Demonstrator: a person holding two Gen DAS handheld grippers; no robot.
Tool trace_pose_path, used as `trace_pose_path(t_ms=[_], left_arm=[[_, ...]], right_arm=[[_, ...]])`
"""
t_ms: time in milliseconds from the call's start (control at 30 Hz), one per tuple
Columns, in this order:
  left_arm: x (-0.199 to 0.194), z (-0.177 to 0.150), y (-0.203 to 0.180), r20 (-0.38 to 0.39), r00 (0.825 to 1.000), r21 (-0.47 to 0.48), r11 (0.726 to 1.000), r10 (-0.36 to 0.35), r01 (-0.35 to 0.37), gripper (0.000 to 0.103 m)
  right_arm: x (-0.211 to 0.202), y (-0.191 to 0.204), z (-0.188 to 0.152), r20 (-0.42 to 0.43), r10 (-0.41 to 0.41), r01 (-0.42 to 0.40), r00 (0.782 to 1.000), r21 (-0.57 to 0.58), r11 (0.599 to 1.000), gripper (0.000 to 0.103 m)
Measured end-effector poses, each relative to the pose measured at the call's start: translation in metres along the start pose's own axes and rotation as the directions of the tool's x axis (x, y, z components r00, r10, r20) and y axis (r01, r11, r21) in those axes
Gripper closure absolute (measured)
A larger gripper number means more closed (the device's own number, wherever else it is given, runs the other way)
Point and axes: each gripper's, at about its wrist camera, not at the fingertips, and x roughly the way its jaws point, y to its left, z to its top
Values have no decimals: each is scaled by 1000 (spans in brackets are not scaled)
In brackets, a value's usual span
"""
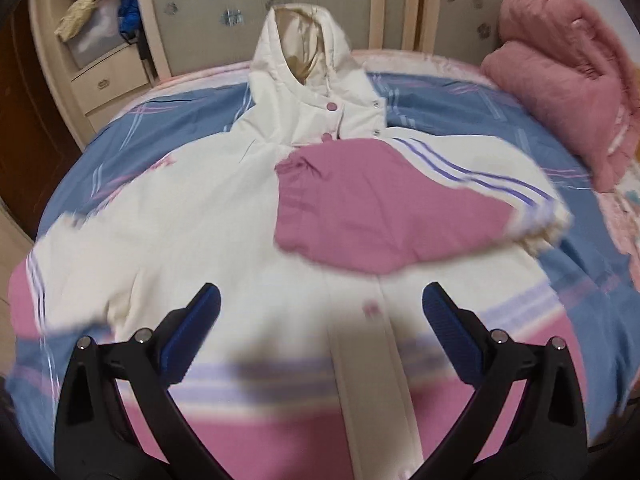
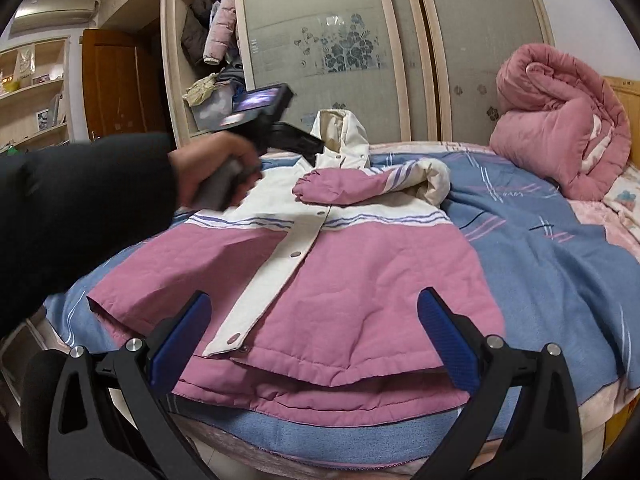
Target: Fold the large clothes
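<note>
Both grippers gape wide and hold nothing: the left gripper (image 1: 320, 300) hangs over the jacket's (image 1: 224, 208) chest, the right gripper (image 2: 314, 308) over its hem. That quilted, puffy jacket, cream above and pink below with purple stripes, lies flat and snapped shut on the blue bedspread (image 2: 540, 248), hood (image 1: 304, 44) toward the wardrobe (image 2: 320, 40). One pink sleeve (image 1: 360, 212) lies folded across the chest; the other, blurred, seems spread outward. A rolled pink quilt (image 2: 560, 128) sits beside.
</note>
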Motion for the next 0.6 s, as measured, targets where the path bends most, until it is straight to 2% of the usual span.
trace_pose_path(t_ms=[133,200,267,333,367,400,433,533,600], left_arm=[[50,33,5,-39,995,39,995,96,-94,3],[72,42,12,-66,993,14,995,101,-101,6],[97,46,18,-119,990,-20,996,80,-83,17],[118,44,20,-172,985,-56,998,24,-34,45],[123,42,19,-175,985,-69,997,2,-14,51],[122,42,18,-153,988,-73,997,17,-29,58],[118,43,19,-122,992,-72,996,36,-45,71],[95,49,31,-27,1000,-100,995,12,-15,77],[74,54,42,23,999,-102,995,26,-23,80]], right_arm=[[7,-8,1,-12,1,0,1000,17,1000,1],[11,-14,2,-24,6,-5,1000,38,999,1],[14,-19,2,-27,8,-6,1000,61,998,1],[17,-21,3,-36,11,-8,999,74,997,1],[20,-21,3,-43,12,-9,999,79,997,1],[22,-21,3,-48,13,-9,999,81,997,1],[25,-19,3,-55,14,-10,998,81,997,1],[31,-11,1,-69,13,-9,998,63,998,1],[37,-7,1,-81,15,-11,997,50,999,1]])
